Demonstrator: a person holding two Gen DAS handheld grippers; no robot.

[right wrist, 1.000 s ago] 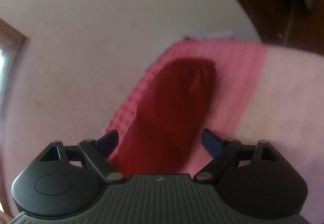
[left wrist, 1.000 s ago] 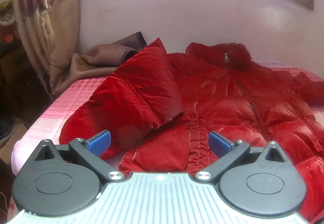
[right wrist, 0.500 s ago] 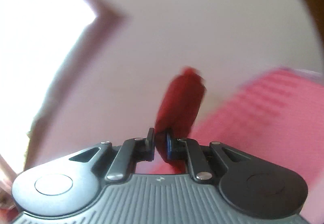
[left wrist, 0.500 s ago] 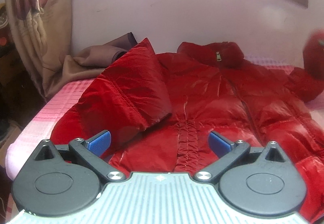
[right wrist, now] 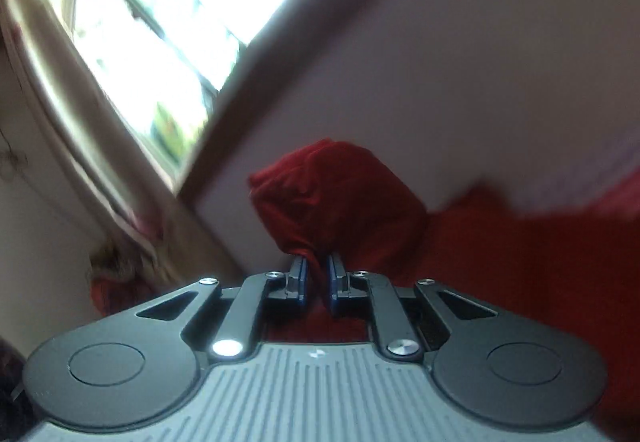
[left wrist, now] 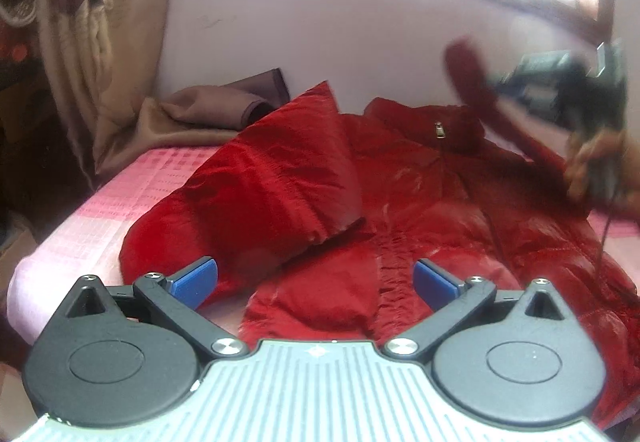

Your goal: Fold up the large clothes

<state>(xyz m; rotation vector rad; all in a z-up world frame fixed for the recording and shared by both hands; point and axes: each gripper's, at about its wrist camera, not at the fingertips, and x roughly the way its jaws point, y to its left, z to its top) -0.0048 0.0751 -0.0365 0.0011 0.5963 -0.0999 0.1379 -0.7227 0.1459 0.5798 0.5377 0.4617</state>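
Red puffer jacket lies front-up on the pink checked bed, zip pull at the collar, one sleeve already folded across the chest. Right hand-held gripper is clamped on the other sleeve's cuff, lifted off the bed. Left hand-held gripper hangs wide open above the hem, holding nothing. To do it well: carry the cuff over past the zip, lay it flat to mirror the first sleeve, release only once the fabric rests; padding may spring back, so the left could pin the hem

glossy red jacket, checked cloth bedsheet
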